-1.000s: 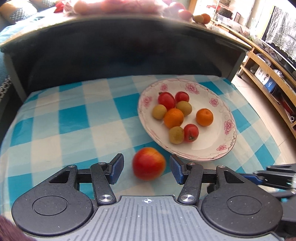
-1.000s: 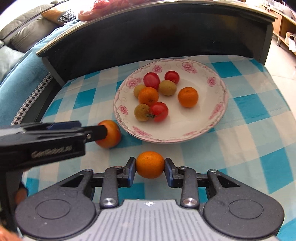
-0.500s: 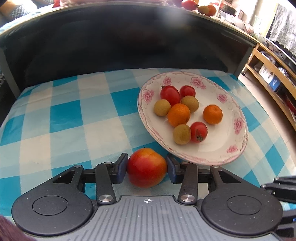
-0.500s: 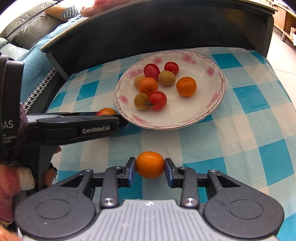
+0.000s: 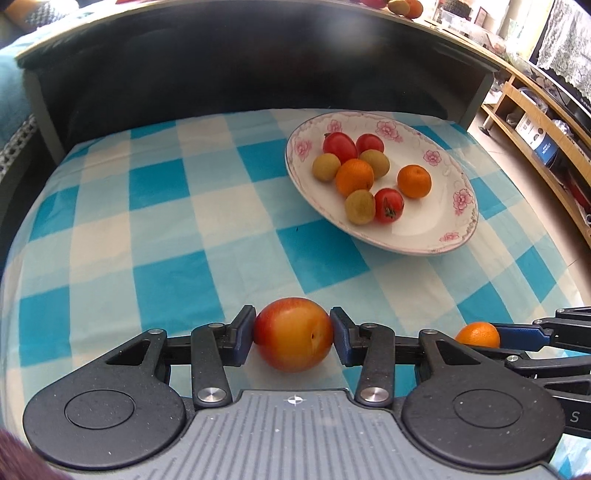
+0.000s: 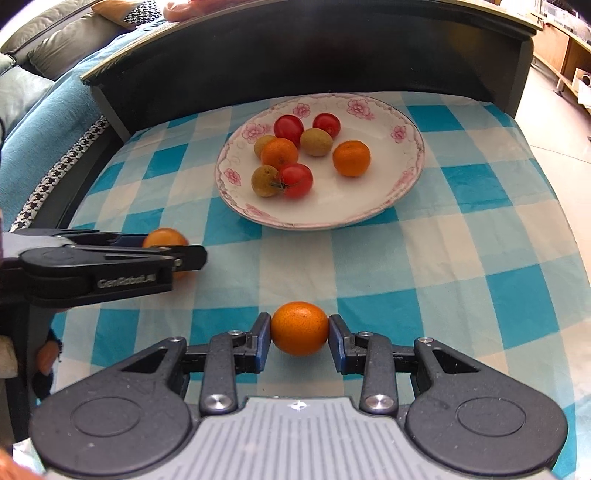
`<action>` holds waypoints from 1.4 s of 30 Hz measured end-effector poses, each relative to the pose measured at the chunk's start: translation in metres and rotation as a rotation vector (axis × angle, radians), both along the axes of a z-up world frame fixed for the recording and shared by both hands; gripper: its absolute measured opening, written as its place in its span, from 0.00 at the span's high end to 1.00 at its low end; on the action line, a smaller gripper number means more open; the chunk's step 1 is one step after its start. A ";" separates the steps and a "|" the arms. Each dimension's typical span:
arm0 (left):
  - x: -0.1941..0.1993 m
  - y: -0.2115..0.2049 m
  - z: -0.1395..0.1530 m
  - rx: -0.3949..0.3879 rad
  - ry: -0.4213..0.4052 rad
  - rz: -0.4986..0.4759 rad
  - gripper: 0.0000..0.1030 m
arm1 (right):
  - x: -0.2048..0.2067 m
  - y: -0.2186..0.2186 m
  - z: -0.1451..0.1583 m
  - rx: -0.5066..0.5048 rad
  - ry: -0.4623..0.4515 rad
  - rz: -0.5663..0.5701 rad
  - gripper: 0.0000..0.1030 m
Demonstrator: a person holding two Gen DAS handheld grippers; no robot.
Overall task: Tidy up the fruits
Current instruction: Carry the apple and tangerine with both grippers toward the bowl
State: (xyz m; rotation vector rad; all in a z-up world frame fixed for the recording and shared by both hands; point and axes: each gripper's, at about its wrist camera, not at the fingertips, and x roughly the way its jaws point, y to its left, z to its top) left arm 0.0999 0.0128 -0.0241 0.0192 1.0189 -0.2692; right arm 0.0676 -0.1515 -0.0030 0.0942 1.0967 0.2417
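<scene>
Left gripper: jaws pinching the red-yellow fruit, near-left of the plate.
Right gripper: jaws clamping an orange.
Hidden: in the right view, the left gripper's arm covers most of its fruit.

You're working over a low surface covered by a blue-and-white checked cloth, tucked under a dark tabletop edge that's casting deep shadow behind it. A grey sofa with a patterned cushion is sitting at far left, with a teal throw hanging beside the table. Wooden shelving is running along the right, boxes sitting on it, over a pale tiled floor. Daylight is coming in bright; a lace curtain is hanging top right.
</scene>
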 end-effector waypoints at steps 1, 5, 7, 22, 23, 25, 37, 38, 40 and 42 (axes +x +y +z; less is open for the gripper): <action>-0.002 0.000 0.000 0.000 0.003 -0.001 0.50 | -0.003 -0.001 0.001 0.000 -0.001 0.001 0.65; -0.008 -0.003 0.000 0.012 0.004 -0.006 0.50 | -0.011 -0.001 0.002 0.000 -0.001 0.009 0.65; -0.007 -0.003 -0.001 0.006 0.004 -0.002 0.49 | -0.014 0.000 -0.001 -0.008 0.005 0.010 0.65; -0.024 -0.013 -0.005 0.052 -0.009 -0.050 0.50 | -0.018 0.008 -0.004 -0.048 -0.006 0.041 0.65; -0.027 -0.014 -0.005 0.053 -0.007 -0.054 0.50 | -0.019 0.008 -0.004 -0.049 -0.009 0.043 0.65; -0.032 -0.015 -0.004 0.053 -0.006 -0.054 0.50 | -0.022 0.009 -0.002 -0.047 -0.014 0.045 0.65; -0.046 -0.010 0.001 0.037 -0.003 -0.034 0.50 | -0.032 0.003 0.004 -0.024 -0.031 0.031 0.65; -0.046 -0.010 -0.001 0.039 0.004 -0.041 0.49 | -0.032 0.004 0.004 -0.024 -0.030 0.030 0.65; -0.047 -0.009 -0.004 0.042 0.011 -0.047 0.49 | -0.032 0.004 0.003 -0.022 -0.026 0.033 0.65; -0.048 -0.009 -0.004 0.044 0.009 -0.054 0.49 | -0.032 0.004 0.002 -0.024 -0.021 0.034 0.65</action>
